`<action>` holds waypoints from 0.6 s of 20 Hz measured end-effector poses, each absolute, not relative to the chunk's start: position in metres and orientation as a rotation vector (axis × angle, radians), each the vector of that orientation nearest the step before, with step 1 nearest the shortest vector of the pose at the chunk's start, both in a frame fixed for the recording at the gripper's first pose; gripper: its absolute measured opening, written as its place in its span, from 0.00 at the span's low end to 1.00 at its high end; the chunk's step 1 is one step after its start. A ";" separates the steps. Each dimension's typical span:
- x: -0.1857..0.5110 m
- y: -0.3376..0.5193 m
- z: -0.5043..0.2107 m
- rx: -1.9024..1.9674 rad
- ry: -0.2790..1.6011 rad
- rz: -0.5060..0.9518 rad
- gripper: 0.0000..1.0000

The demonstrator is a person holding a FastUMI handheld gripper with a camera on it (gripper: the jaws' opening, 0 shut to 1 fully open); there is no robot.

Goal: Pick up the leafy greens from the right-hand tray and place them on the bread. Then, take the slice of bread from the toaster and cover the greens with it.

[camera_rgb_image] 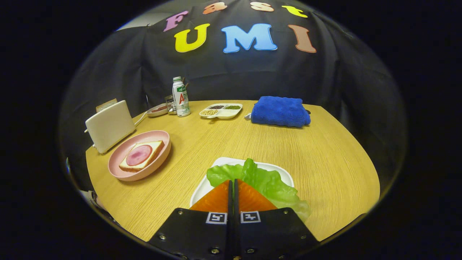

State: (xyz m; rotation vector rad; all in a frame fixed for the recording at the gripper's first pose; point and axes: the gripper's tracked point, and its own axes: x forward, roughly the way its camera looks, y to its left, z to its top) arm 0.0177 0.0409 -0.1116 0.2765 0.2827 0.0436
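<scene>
A green lettuce leaf (261, 178) lies on a white tray (225, 161) at the near side of the wooden table. My gripper (233, 181) hangs over the leaf's near edge with its fingers pressed together; its tips sit against the leaf, and I cannot tell whether they pinch it. Off to the left, a pink plate (160, 135) carries a slice of bread (153, 147) topped with a round of ham (139, 155). Behind the plate stands a cream toaster (110, 125), and a slice of bread (105, 105) pokes up from its slot.
At the table's far side lie a folded blue towel (280, 111), a white divided dish (221, 111) of beans and a white bottle (181, 96). A small plate (157, 109) sits beside the bottle. Bare wood stretches between the tray and the pink plate.
</scene>
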 end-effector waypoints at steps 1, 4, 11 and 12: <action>0.016 0.039 -0.105 0.297 0.263 0.044 0.00; 0.014 0.042 -0.078 0.368 0.188 0.062 0.00; 0.023 0.097 -0.012 0.375 0.043 0.163 0.00; 0.027 0.107 -0.002 0.371 0.027 0.178 0.00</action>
